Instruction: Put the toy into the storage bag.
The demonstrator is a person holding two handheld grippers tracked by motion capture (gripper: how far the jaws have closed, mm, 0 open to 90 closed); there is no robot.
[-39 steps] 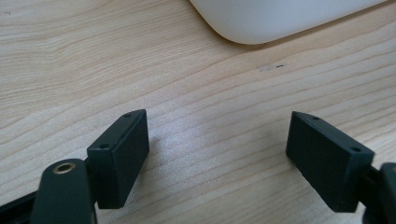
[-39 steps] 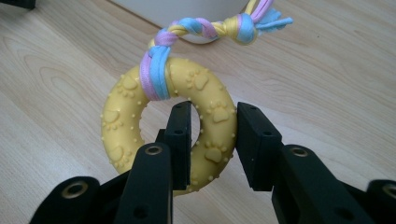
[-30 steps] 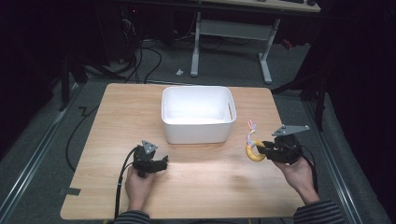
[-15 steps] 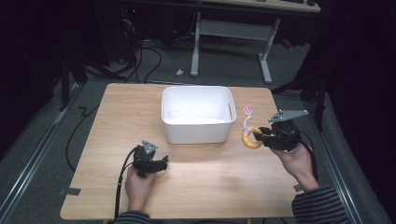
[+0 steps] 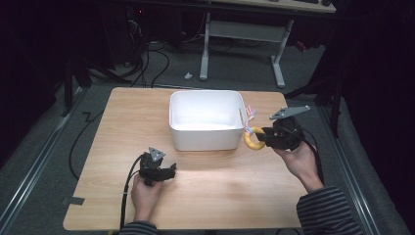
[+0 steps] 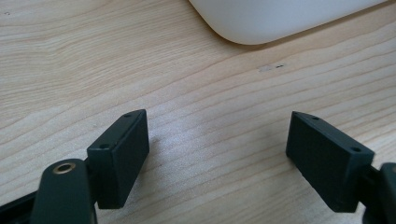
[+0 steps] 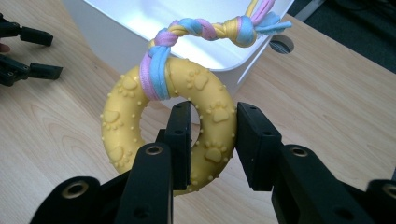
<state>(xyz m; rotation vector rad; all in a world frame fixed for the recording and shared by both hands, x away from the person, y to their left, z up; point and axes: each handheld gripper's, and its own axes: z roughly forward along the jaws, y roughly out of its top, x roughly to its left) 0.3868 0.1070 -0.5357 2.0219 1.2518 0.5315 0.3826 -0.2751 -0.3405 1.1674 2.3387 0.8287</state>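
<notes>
Your right gripper (image 5: pixel 261 138) is clamped on the yellow ring toy (image 5: pixel 253 139), one jaw through the ring's hole and the other on its outer edge, pinching the rubber wall between them. The ring is off the worktop (image 5: pixel 220 196), just beside the right wall of the white bin (image 5: pixel 205 139), at its near right corner. From the top of the ring a braided rope (image 7: pixel 219 29) of pink, blue and yellow runs up and away, its knotted end above the bin's rim.

Your left gripper (image 5: pixel 166 172) sits low over the worktop at the near left, in front of the bin and well apart from the toy. Its jaws stand wide with bare wood between them.
</notes>
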